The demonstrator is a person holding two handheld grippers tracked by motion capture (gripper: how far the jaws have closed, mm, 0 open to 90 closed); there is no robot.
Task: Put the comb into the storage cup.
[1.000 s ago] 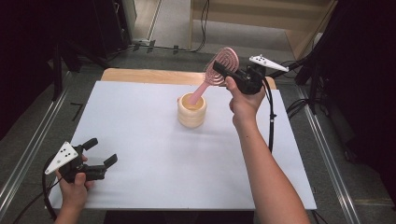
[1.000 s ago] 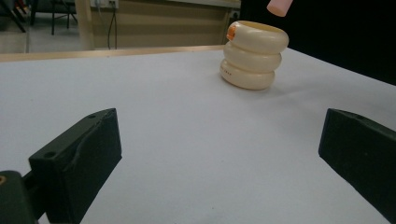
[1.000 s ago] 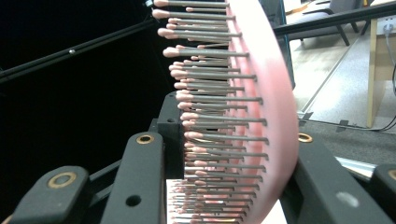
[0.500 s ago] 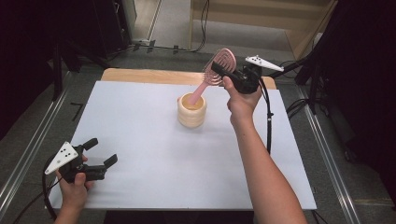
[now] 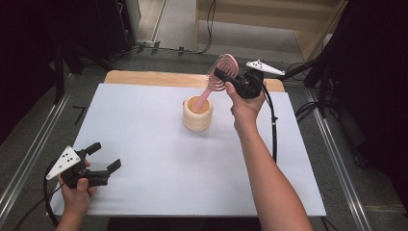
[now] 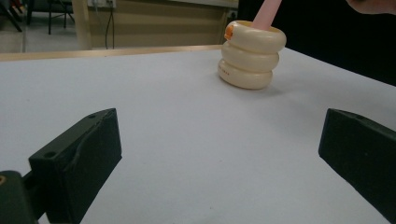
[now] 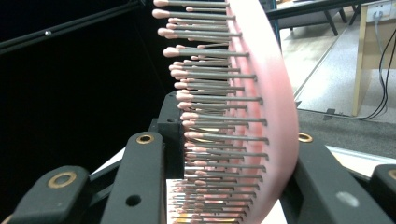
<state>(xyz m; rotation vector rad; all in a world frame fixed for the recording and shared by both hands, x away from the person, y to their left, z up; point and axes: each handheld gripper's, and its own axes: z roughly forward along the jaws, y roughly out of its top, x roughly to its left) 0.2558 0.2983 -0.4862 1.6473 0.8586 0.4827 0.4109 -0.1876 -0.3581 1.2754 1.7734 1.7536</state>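
A pink hairbrush (image 5: 222, 74) leans with its handle inside a cream ribbed holder (image 5: 197, 113) at the middle back of the white table. My right gripper (image 5: 225, 75) is shut on the hairbrush's head, one jaw on the bristles (image 7: 210, 121) and one on the smooth back (image 7: 275, 116). The holder (image 6: 251, 55) stands upright, the pink handle (image 6: 266, 13) rising from it. My left gripper (image 5: 103, 156) rests near the table's front left corner, open with nothing between its fingers (image 6: 77, 161), far from the holder.
The white tabletop (image 5: 144, 144) spreads wide between the two hands. A wooden strip (image 5: 149, 77) runs along its far edge, with metal rails (image 5: 337, 159) on both sides. Cables trail from my right gripper down the right side.
My right hand has shifted slightly left with the hairbrush, tilting its head a little more over the holder. The left gripper has stayed put.
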